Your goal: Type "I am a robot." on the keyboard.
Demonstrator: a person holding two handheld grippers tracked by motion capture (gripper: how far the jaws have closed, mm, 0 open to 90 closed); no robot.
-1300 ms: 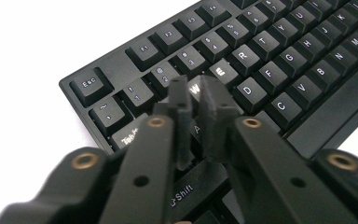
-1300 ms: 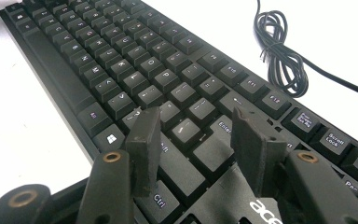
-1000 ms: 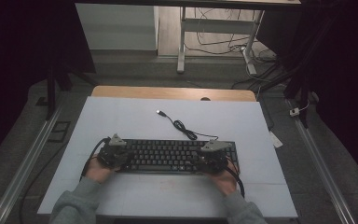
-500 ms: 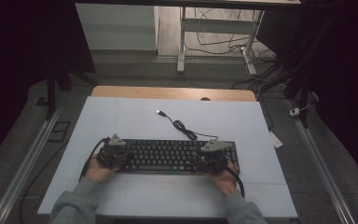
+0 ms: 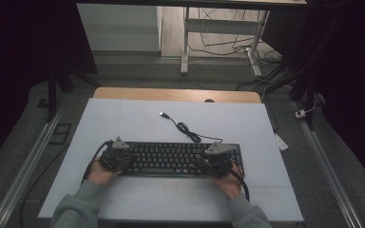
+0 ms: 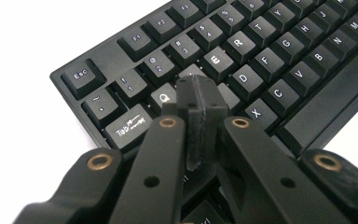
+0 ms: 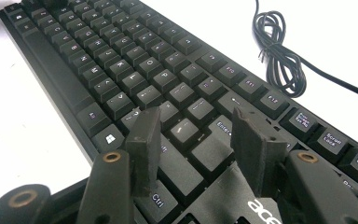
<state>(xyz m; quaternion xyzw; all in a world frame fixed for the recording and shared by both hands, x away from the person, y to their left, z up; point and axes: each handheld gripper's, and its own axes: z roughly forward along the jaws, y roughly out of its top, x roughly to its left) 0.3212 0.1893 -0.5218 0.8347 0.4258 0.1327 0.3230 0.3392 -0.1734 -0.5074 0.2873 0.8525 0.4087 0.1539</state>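
A black keyboard (image 5: 180, 158) lies flat on the white tabletop (image 5: 138, 123), close to the near edge and about halfway between the left and right edges. Its thin black cable (image 5: 186, 129) curls in a small bundle behind it and runs toward the far edge, ending in a plug.

A person holds one claw in each hand. The left claw (image 6: 200, 95) sits over the left end of the keyboard. Its two jaws are pressed together with nothing between them, and the tip is down by the Q and W keys; I cannot tell if it touches them.

The right claw (image 7: 196, 128) sits over the right end of the keyboard. Its jaws stand apart, above the keys near Enter and Ctrl, and hold nothing.
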